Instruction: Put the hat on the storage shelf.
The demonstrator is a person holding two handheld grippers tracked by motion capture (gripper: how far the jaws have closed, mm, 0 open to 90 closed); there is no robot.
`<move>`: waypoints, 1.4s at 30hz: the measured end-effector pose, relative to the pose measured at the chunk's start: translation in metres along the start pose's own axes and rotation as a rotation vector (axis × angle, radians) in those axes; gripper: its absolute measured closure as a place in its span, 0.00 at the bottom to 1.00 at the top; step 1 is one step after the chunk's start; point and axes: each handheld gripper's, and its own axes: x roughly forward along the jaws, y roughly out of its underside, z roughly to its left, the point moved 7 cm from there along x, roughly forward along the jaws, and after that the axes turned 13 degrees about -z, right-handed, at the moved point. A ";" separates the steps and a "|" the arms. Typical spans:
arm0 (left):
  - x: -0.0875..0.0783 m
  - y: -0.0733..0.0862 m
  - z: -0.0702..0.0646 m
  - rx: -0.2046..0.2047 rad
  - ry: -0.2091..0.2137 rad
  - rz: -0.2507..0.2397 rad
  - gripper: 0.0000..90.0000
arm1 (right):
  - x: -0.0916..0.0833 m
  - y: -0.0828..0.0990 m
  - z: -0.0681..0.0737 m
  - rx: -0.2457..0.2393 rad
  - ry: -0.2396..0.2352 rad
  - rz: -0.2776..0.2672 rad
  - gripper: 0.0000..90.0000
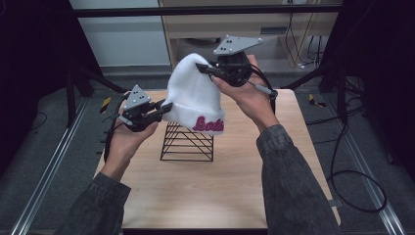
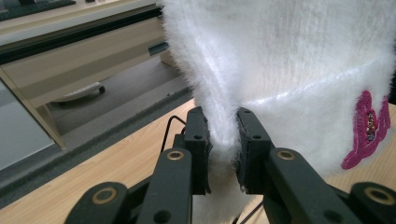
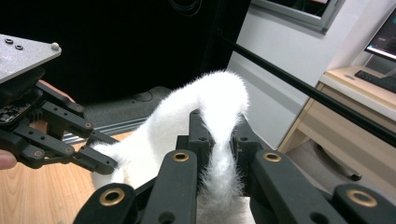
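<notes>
The hat (image 1: pixel 193 95) hangs in the air above the wire stand (image 1: pixel 187 142) on the worktop (image 1: pixel 220 186). The left hand-held gripper (image 1: pixel 165 106) pinches its brim edge and the right hand-held gripper (image 1: pixel 201 68) its crown, probably to spread it for seating on the stand.

1. The hat (image 1: pixel 192 93) is white knitted cloth, fuzzy and matt, with raised magenta embroidered lettering (image 1: pixel 208 124).
2. The stand (image 1: pixel 187 143) is thin black wire, apparently metal.
3. The worktop (image 1: pixel 220 186) is pale wood-grain laminate, smooth.
4. Each gripper's jaws are matt black plastic with brass-coloured rivets; the top plate (image 1: pixel 236 44) is dull grey metal.
5. The sleeves (image 1: pixel 293 181) are dark grey denim-like cloth.
</notes>
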 end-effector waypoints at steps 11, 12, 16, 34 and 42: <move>0.004 0.022 0.003 -0.021 -0.015 0.008 0.85 | 0.011 0.026 -0.002 0.006 -0.017 0.043 0.92; 0.004 0.024 0.003 -0.023 -0.017 0.006 0.85 | 0.013 0.031 -0.003 0.012 -0.019 0.049 0.92; 0.006 0.032 0.004 -0.033 -0.025 0.002 0.85 | 0.015 0.037 -0.003 0.010 -0.024 0.056 0.92; -0.002 0.058 0.009 -0.031 -0.067 -0.035 0.85 | 0.020 0.047 0.013 -0.010 -0.070 0.064 0.92; -0.012 0.067 0.017 -0.053 -0.091 -0.049 0.85 | 0.023 0.047 0.022 -0.013 -0.090 0.060 0.91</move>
